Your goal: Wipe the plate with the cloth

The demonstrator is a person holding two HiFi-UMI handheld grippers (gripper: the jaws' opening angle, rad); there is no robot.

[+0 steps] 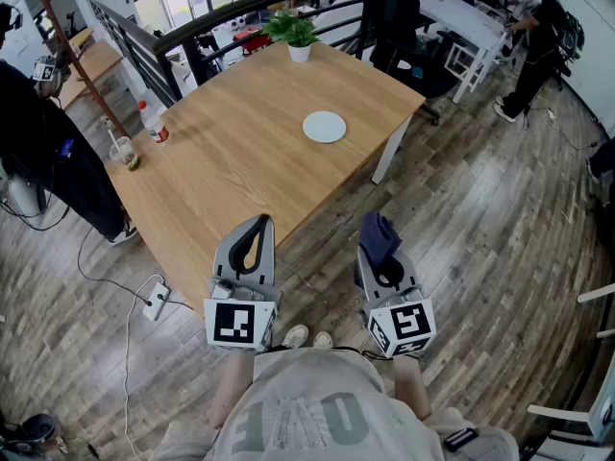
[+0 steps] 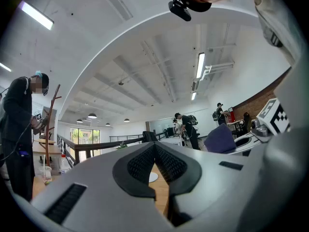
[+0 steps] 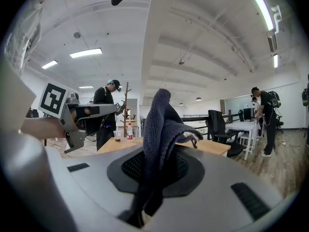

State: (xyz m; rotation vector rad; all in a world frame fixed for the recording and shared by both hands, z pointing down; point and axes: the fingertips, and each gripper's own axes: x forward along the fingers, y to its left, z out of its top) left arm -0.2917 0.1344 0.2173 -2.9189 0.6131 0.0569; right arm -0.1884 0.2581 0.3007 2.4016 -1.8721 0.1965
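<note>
A small white plate (image 1: 324,126) lies on the wooden table (image 1: 240,161), toward its far right side. Both grippers hang in front of the table's near corner, well short of the plate. My left gripper (image 1: 258,222) is shut with nothing in it; past its tips in the left gripper view (image 2: 154,146) a sliver of the plate (image 2: 152,177) shows. My right gripper (image 1: 381,250) is shut on a dark blue cloth (image 1: 378,232). In the right gripper view the cloth (image 3: 161,124) stands up out of the closed jaws and hides the tips.
A potted plant (image 1: 299,36) stands at the table's far corner, a bottle (image 1: 154,123) and a cup (image 1: 127,153) at its left edge. A person in black (image 1: 43,152) stands left of the table. A power strip (image 1: 154,301) and cable lie on the floor.
</note>
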